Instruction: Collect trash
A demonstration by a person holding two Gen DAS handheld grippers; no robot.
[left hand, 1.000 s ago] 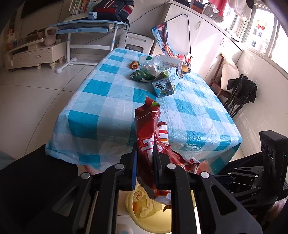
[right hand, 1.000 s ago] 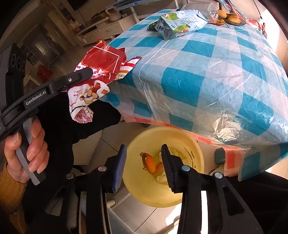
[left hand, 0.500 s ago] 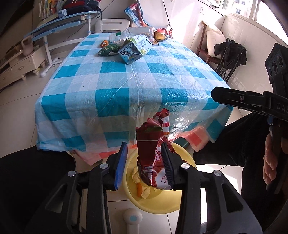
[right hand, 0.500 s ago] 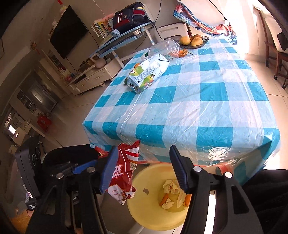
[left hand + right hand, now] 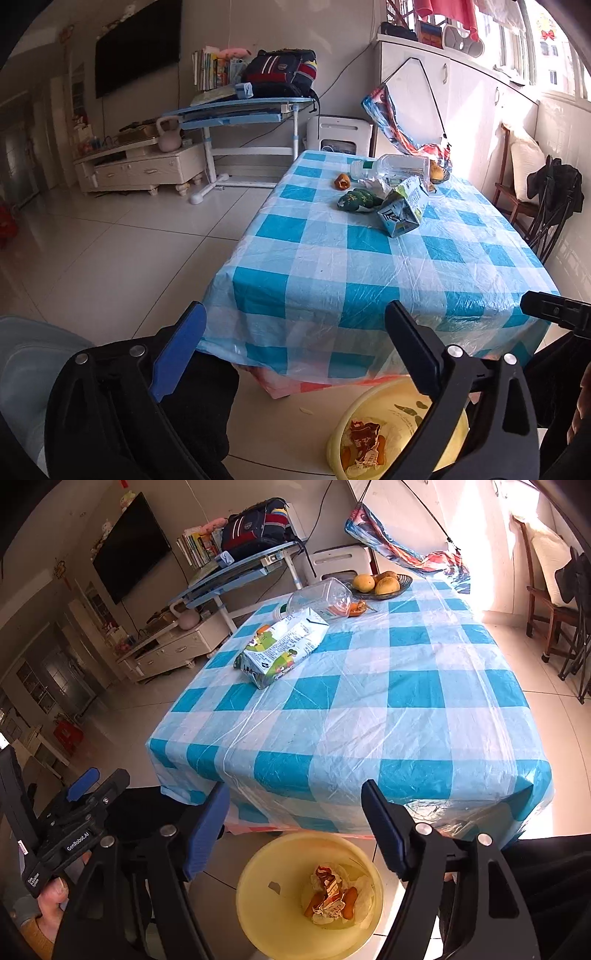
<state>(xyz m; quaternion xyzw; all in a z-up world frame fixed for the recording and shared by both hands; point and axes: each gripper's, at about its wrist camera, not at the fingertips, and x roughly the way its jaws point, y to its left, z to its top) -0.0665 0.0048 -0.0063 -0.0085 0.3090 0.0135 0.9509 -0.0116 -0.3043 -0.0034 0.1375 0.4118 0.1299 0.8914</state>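
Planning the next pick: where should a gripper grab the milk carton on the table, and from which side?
Probably grip the milk carton across its long flat sides at mid-body, coming down from above. It lies on its side, angled across the table, and the bottle crowds its gabled end. Both the left gripper and right gripper are open.

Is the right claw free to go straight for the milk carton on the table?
Probably yes: the right claw is open and empty, and bare tablecloth lies between it and the carton.
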